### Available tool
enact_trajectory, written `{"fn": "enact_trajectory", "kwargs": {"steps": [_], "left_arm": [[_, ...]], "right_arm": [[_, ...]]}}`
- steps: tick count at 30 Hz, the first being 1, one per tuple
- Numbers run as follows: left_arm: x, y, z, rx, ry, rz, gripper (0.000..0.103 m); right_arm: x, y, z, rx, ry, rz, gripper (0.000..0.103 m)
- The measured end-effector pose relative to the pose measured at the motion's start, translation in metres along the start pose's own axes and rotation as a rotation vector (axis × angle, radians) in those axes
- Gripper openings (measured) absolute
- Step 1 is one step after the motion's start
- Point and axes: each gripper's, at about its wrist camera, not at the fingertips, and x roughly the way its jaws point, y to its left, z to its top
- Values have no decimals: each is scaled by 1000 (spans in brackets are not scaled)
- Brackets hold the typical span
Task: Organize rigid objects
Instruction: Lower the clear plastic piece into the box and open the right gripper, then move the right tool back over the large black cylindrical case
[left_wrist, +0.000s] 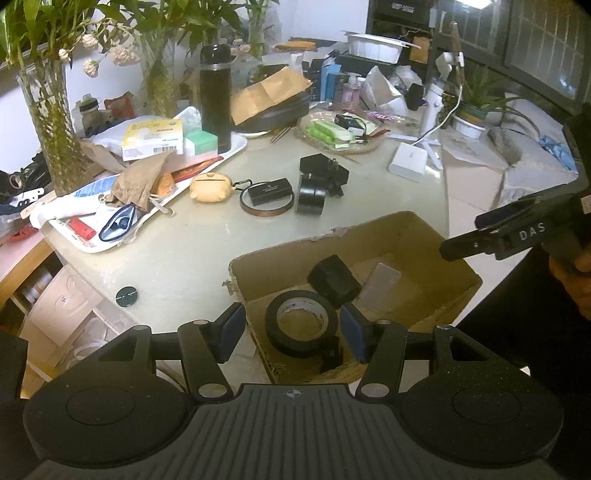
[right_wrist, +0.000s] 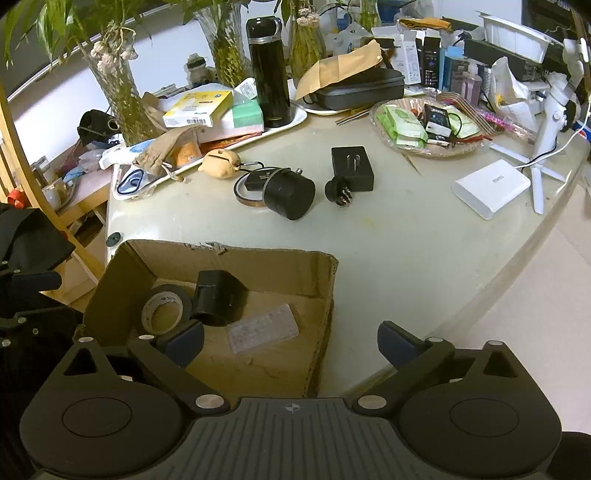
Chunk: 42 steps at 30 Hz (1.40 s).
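Note:
A cardboard box (left_wrist: 373, 236) (right_wrist: 229, 258) sits at the table's near edge. In it lie a black tape roll (left_wrist: 301, 321) (right_wrist: 166, 308), a black adapter block (left_wrist: 334, 278) (right_wrist: 218, 297) and a clear plastic piece (left_wrist: 384, 280) (right_wrist: 262, 328). My left gripper (left_wrist: 293, 332) hangs open over the box's near wall and presses on nothing. My right gripper (right_wrist: 291, 343) (left_wrist: 469, 236) stands wide open above the box's right corner, holding nothing. On the table beyond lie a black cylinder (right_wrist: 290, 197) (left_wrist: 311, 197), a black plug block (right_wrist: 352, 168) (left_wrist: 325, 170) and a small round plug (right_wrist: 338, 192).
An amber tape ring with a small black box on it (right_wrist: 255, 184), a yellow case (right_wrist: 219, 160) and a white power bank (right_wrist: 489, 188) lie mid-table. A cluttered white tray (left_wrist: 207, 170), a black flask (right_wrist: 269, 70), glass vases (left_wrist: 51, 122) and a wicker dish (right_wrist: 424, 151) line the back.

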Motion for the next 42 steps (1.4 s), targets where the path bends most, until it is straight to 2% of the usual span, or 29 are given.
{"fn": "enact_trajectory", "kwargs": {"steps": [4, 6, 7, 8, 15, 22, 26, 42], "left_arm": [[1, 2, 2, -11, 1, 7, 56], [2, 3, 3, -15, 2, 15, 60], [2, 3, 4, -17, 2, 19, 67], [2, 3, 4, -20, -1, 24, 69], [5, 4, 10, -20, -16, 51, 69], [9, 5, 16, -17, -43, 79, 69], [12, 7, 20, -7, -44, 83, 75], [27, 9, 34, 23, -61, 38, 75]], "right_arm": [[-1, 0, 1, -4, -17, -12, 103], [0, -1, 1, -3, -21, -22, 103], [0, -2, 1, -1, -21, -25, 103], [1, -2, 2, 3, -22, -30, 103], [0, -3, 2, 8, -57, -34, 103], [4, -3, 8, -8, -50, -45, 103], [7, -5, 11, -6, -42, -45, 103], [19, -8, 28, -24, -21, -16, 103]]}}
